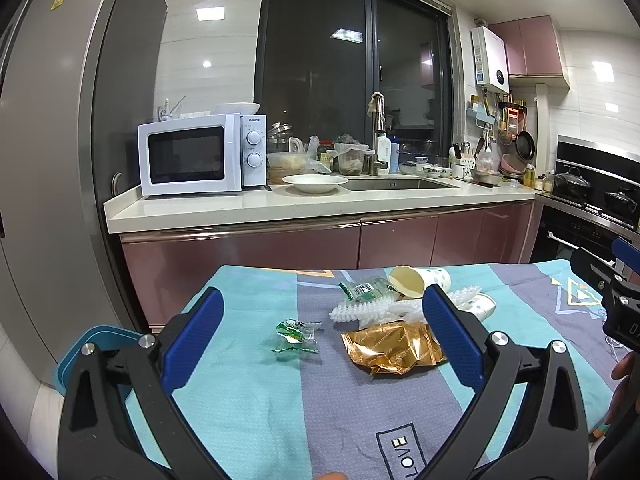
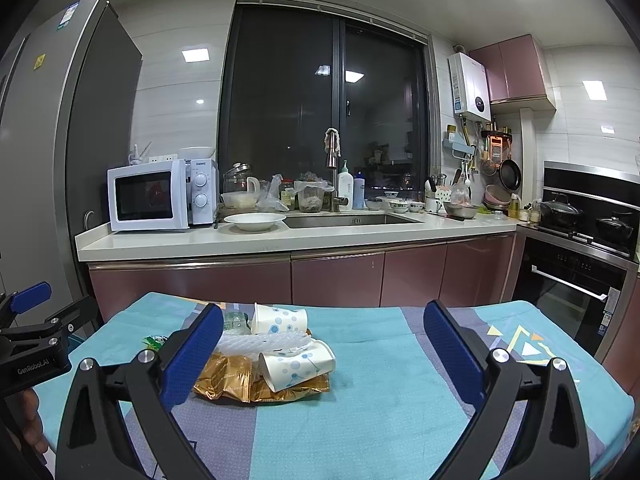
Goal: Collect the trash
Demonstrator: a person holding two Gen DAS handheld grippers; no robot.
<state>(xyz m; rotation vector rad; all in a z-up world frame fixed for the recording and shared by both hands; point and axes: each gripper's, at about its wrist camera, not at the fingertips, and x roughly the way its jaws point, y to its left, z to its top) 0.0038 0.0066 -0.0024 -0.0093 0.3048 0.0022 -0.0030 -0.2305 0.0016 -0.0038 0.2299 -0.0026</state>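
Trash lies on a table under a teal and grey cloth (image 1: 256,392) (image 2: 360,408). A gold foil wrapper (image 1: 394,350) (image 2: 224,376), a green candy wrapper (image 1: 296,336), white bumpy plastic packing (image 1: 360,310) (image 2: 260,342) and two dotted paper cups on their sides (image 1: 418,280) (image 2: 296,364) form a loose pile. My left gripper (image 1: 324,324) hangs open above the table, the wrappers seen between its blue pads. My right gripper (image 2: 324,340) is open too, with the pile by its left finger. Neither holds anything.
A blue bin (image 1: 100,340) stands on the floor left of the table. Behind is a kitchen counter (image 2: 280,240) with a microwave (image 2: 160,196), a white bowl (image 2: 254,221) and a sink (image 2: 352,220). A fridge (image 1: 60,160) is at left, an oven (image 2: 576,280) at right.
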